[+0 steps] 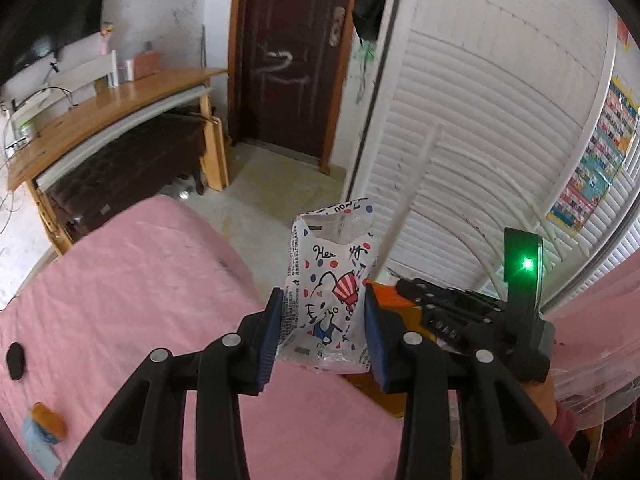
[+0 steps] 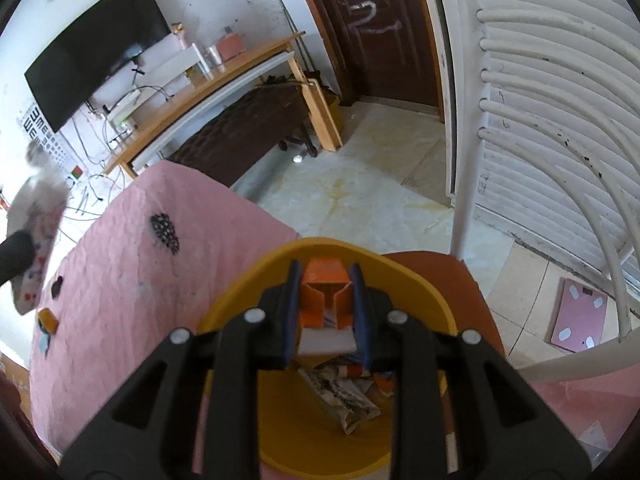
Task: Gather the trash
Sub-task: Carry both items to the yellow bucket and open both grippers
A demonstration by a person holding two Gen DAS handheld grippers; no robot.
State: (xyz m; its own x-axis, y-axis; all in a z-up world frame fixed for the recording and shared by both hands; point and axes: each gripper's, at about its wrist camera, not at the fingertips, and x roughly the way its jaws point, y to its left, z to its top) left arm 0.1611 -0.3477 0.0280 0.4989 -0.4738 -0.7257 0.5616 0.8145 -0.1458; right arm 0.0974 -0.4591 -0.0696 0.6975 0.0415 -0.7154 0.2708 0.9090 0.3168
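My left gripper (image 1: 322,332) is shut on a white plastic snack wrapper (image 1: 330,292) with cartoon prints and red and blue dots, held up over the edge of the pink bed (image 1: 132,292). My right gripper (image 2: 325,312) is shut on an orange carton (image 2: 326,300) with an open flap, held over the yellow bin (image 2: 400,276). Crumpled printed paper (image 2: 344,396) lies inside the bin. The right gripper's body (image 1: 480,312) shows in the left wrist view, right of the wrapper. The wrapper appears blurred at the left edge of the right wrist view (image 2: 36,232).
On the bed lie a black oval item (image 1: 15,360), an orange piece (image 1: 48,420) and a spiky dark brush (image 2: 165,232). A wooden desk (image 1: 112,108), a brown door (image 1: 292,56), white louvred doors (image 1: 480,120) and a pink scale (image 2: 578,316) stand around the tiled floor.
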